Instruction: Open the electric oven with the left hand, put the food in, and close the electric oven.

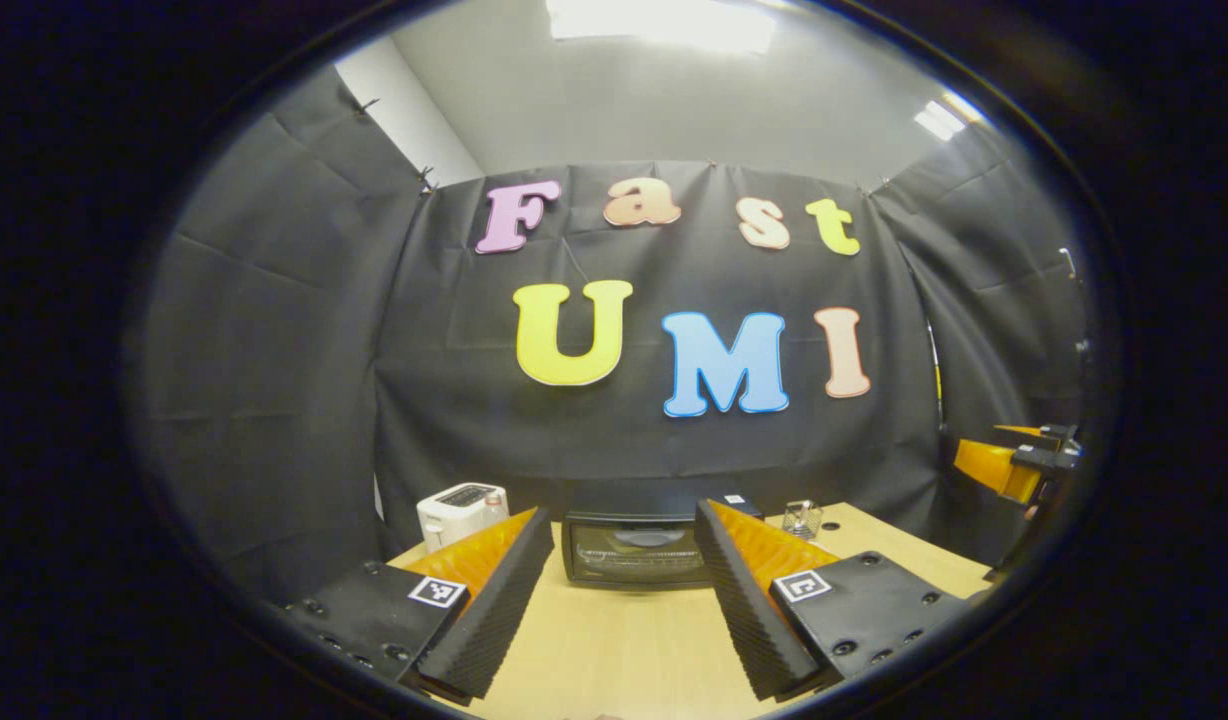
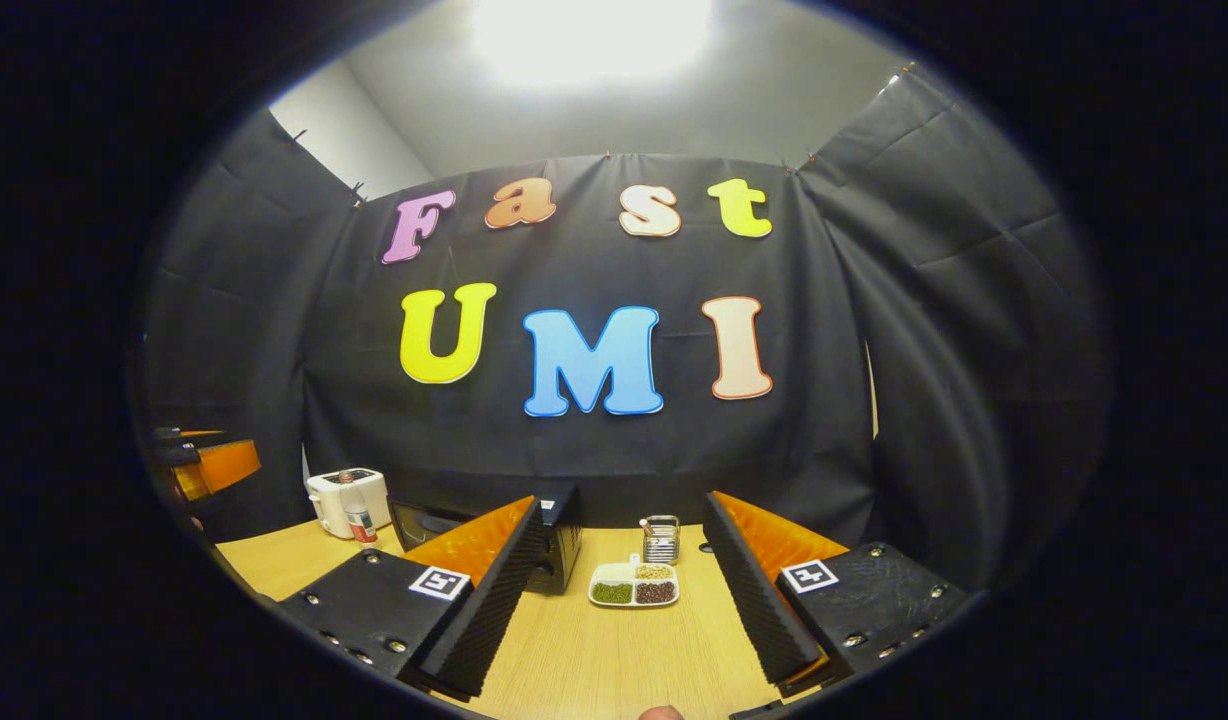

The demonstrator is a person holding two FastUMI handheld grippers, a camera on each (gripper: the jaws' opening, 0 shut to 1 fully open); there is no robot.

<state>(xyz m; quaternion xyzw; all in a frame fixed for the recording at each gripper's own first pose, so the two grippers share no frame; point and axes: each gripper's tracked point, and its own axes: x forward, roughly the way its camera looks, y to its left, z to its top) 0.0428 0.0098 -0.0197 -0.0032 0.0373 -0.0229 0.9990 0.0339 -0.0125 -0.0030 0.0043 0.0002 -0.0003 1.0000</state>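
Your left gripper (image 1: 624, 590) is spread wide and holds nothing, hanging above the wooden table (image 1: 624, 650) and aimed straight at the electric oven (image 1: 636, 548), which sits at the back of the table with its door shut. Your right gripper (image 2: 614, 590) is just as wide and just as empty, pointed at the food tray (image 2: 634, 587) lying on the table just beside the oven's right side (its handle is hard to make out from here).

The risk I'd judge most likely: you come in too high or too deep and push on the glass instead of hooking the door's top edge, which would shove the whole oven backward toward the cloth. A white toaster (image 1: 461, 511) stands just left of it and a small wire rack (image 1: 802, 518) to its right, so a sideways drift could clip either.

The oven is a small dark box with a glass front; a rack shows faintly inside. The tray is white, split into compartments holding green, dark and pale foods.
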